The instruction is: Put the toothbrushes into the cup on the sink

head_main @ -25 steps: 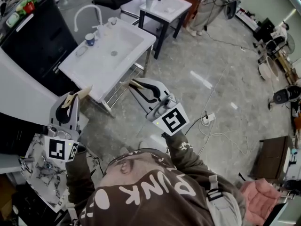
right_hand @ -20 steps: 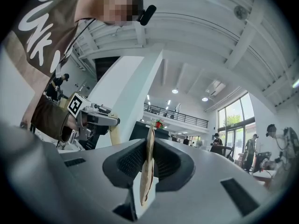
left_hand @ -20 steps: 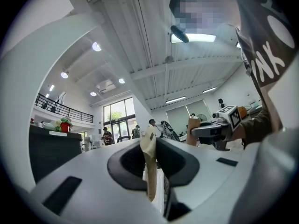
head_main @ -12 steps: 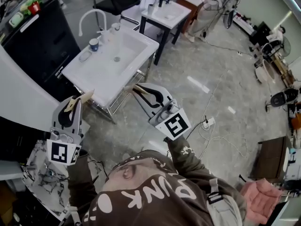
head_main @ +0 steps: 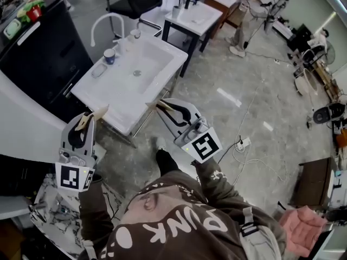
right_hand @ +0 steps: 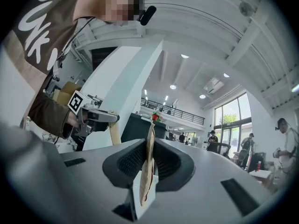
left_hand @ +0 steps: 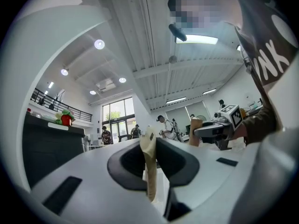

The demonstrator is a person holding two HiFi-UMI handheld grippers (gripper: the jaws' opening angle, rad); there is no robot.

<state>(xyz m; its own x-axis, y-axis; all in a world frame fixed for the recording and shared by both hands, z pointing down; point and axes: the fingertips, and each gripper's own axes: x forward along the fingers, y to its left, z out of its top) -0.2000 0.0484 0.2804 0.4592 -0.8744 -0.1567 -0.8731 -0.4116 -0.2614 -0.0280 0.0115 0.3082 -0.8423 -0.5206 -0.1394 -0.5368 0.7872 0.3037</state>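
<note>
Neither hand-held gripper carries anything. The left hand-held gripper [head_main: 93, 116] and the right hand-held gripper [head_main: 155, 104] both hover just off the near front edge of the sink [head_main: 122, 99], their tan pads pressed together on nothing. Each gripper's own view shows the jaws meeting flat and aimed up toward the ceiling, not at any object.

The cup [head_main: 110, 56], small and blue, stands on the sink's back rim, just beside the curved faucet [head_main: 103, 21]. A small dish [head_main: 99, 70] lies on the rim near it. The toothbrushes cannot be picked out from here; they may lie on the rim by the dish, but that is a guess.

By my reading, the task is at its approach step, with no brush picked up yet. The next move calls for closing in on the sink, tipping one gripper down toward the rim, spreading its jaws, and finding a brush handle to pinch.
</note>
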